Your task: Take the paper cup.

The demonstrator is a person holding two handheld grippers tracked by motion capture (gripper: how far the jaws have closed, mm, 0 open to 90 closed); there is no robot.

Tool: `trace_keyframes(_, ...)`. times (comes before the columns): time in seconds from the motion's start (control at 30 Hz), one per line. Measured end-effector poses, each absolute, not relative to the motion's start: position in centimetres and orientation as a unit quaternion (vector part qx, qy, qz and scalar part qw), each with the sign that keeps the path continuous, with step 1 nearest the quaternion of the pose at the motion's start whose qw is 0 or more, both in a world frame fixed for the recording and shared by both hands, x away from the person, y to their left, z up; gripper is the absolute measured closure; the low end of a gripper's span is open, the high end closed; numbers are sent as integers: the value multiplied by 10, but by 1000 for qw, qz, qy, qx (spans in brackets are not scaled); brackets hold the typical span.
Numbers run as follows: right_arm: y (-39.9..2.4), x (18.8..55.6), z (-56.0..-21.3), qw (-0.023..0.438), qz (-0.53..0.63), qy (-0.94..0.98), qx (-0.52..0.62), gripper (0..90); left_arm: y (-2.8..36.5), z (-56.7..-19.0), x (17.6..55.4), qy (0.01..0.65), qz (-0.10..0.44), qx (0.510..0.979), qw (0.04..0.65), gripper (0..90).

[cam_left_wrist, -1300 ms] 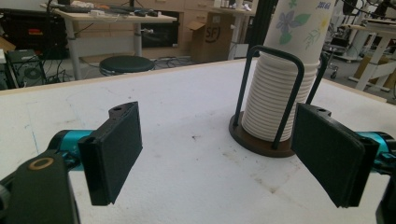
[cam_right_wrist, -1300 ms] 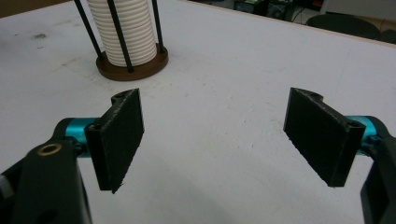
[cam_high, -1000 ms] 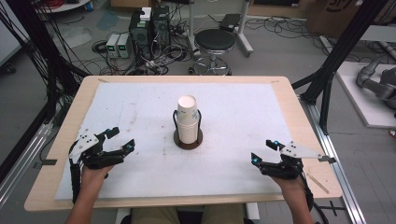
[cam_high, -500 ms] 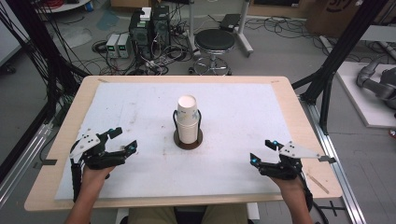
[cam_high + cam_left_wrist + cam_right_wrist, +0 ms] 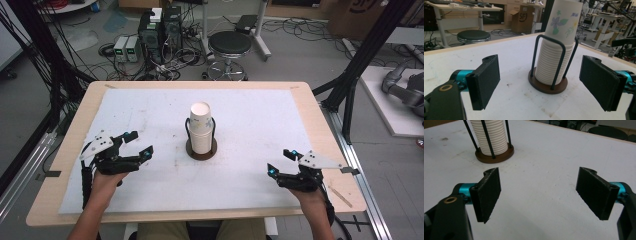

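We note the left gripper point(image 5: 139, 143) has edged toward the cup stack point(image 5: 201, 128) since earlier; the right gripper point(image 5: 281, 162) is unchanged. Both jaws gape empty. The stack stands in its wire holder point(image 5: 201, 148) mid-bench point(image 5: 150, 112), nothing between.

Wooden table point(image 5: 320, 120), light rim, topped by 1 white mat point(image 5: 260, 125). On mat, centre: 1 round brown cup-holder base point(image 5: 201, 149) carrying stacked paper cups point(image 5: 201, 125).
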State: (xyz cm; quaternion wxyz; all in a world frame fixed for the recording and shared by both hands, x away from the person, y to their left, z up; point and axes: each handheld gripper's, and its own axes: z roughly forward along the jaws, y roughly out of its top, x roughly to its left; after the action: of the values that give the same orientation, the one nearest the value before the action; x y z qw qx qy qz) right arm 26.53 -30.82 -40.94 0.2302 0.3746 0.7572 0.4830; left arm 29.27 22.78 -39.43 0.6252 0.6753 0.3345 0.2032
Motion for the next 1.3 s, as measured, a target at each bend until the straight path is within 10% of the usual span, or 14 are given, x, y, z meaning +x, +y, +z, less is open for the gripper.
trace_keyframes(1.3,-308,265,-410,220,487,758,373,206,119,-314,372,267,143,734,608,162)
